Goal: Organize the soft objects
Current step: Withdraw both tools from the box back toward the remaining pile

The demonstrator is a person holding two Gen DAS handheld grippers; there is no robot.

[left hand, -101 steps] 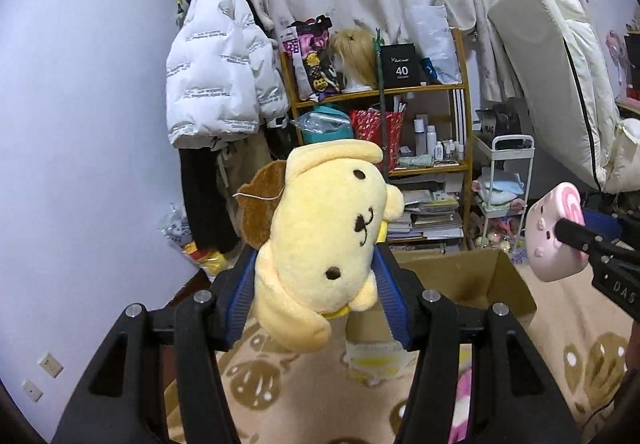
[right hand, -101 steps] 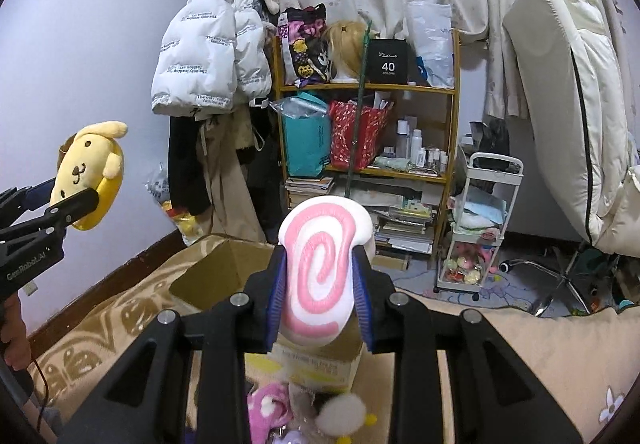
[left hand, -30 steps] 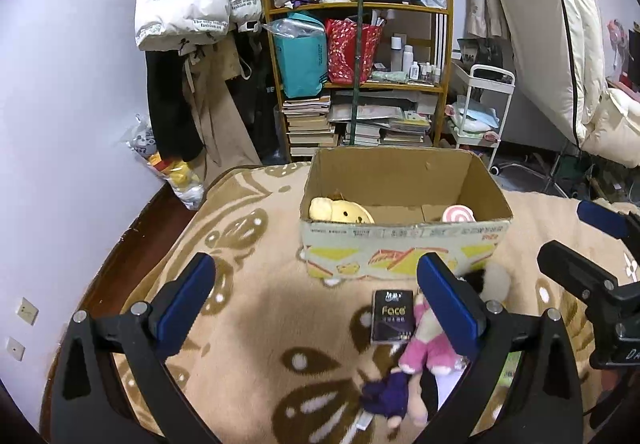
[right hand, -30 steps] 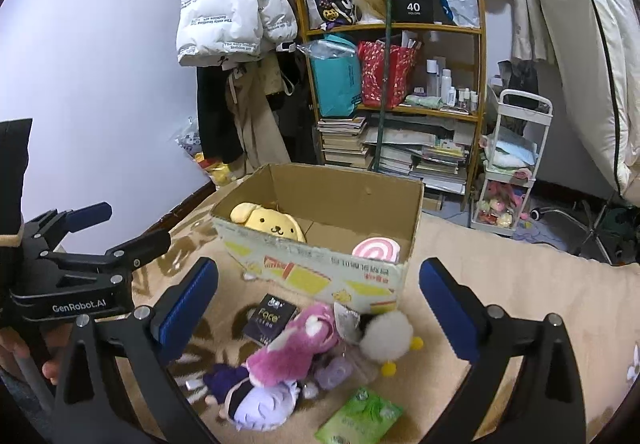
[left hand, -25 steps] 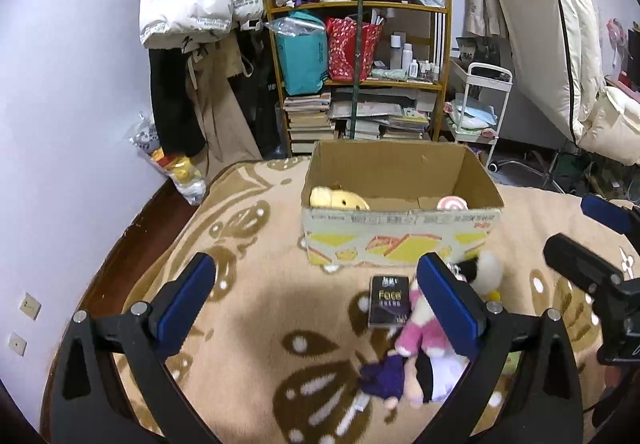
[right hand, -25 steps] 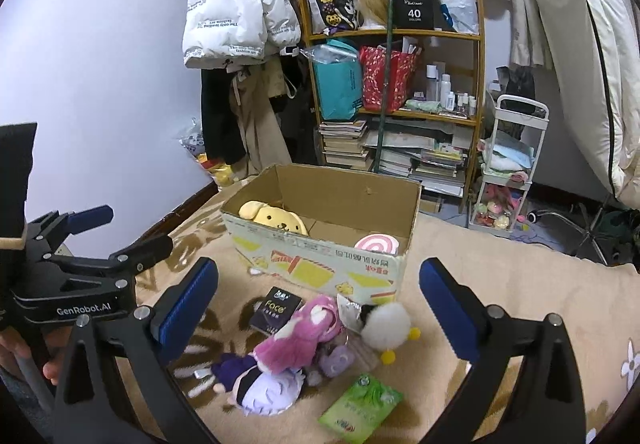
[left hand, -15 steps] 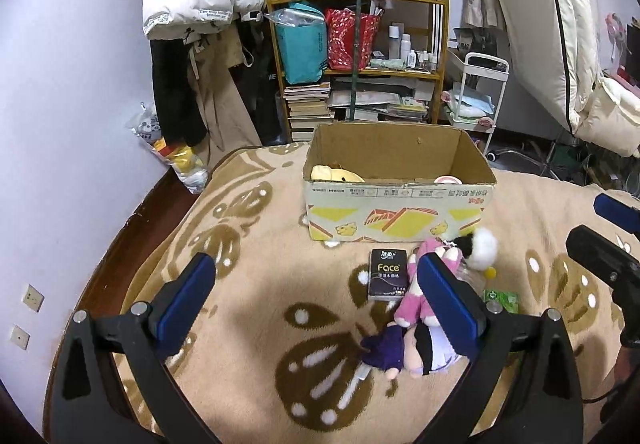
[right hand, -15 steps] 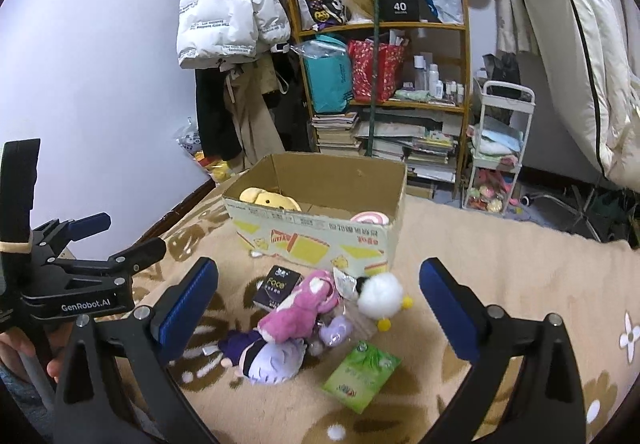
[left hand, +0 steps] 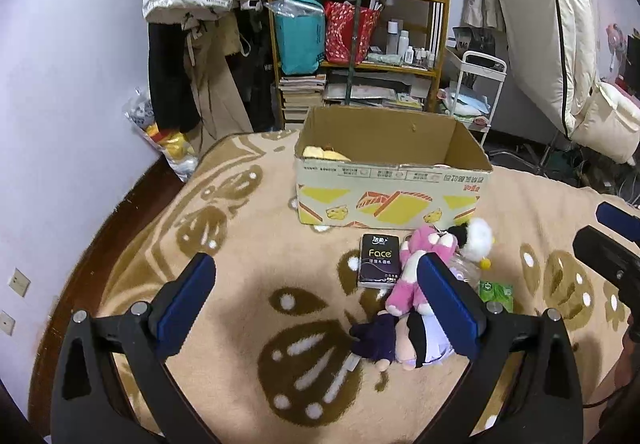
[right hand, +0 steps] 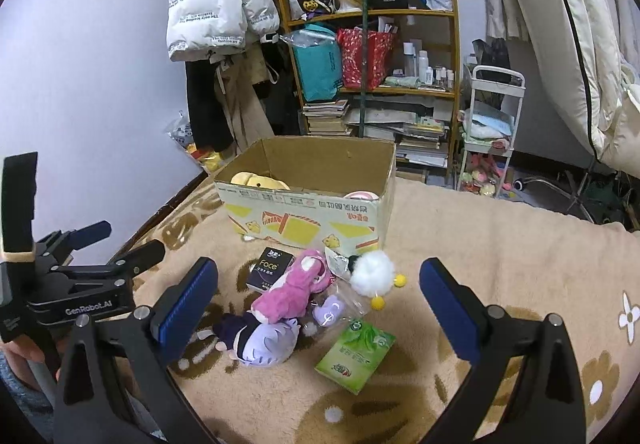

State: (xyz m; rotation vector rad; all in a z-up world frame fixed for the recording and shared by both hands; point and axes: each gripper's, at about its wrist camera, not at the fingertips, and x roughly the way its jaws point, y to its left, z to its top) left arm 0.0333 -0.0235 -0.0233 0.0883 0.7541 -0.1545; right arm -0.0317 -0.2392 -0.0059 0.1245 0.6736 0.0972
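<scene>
The left gripper (left hand: 316,300) hangs over the patterned blanket (left hand: 224,228) with its 2 fingers spread wide and nothing between them, and the right gripper (right hand: 318,302) is spread and empty too, both aimed at the heap in front of the cardboard box (right hand: 308,199). The box stands upright and open on the blanket, and 2 soft toys already lie inside: a yellow plush (right hand: 256,179) at its left end and a pink-and-white swirl plush (right hand: 360,195) at its right end, only their tops showing over the rim. I judge the sorting partly done, with the larger share left. Just before the box, from left to right, lie a black tissue pack (right hand: 269,270) marked Face, a pink plush (right hand: 292,292) resting on a purple-haired doll (right hand: 260,338), a small lilac toy (right hand: 330,310) in clear wrapping, a white pompom toy (right hand: 372,272) with yellow bobbles, and a green tissue pack (right hand: 354,354) nearest the right gripper. The toys touch and overlap in 1 loose pile, fuzzy and limp-looking, so they will likely squash under the pads
</scene>
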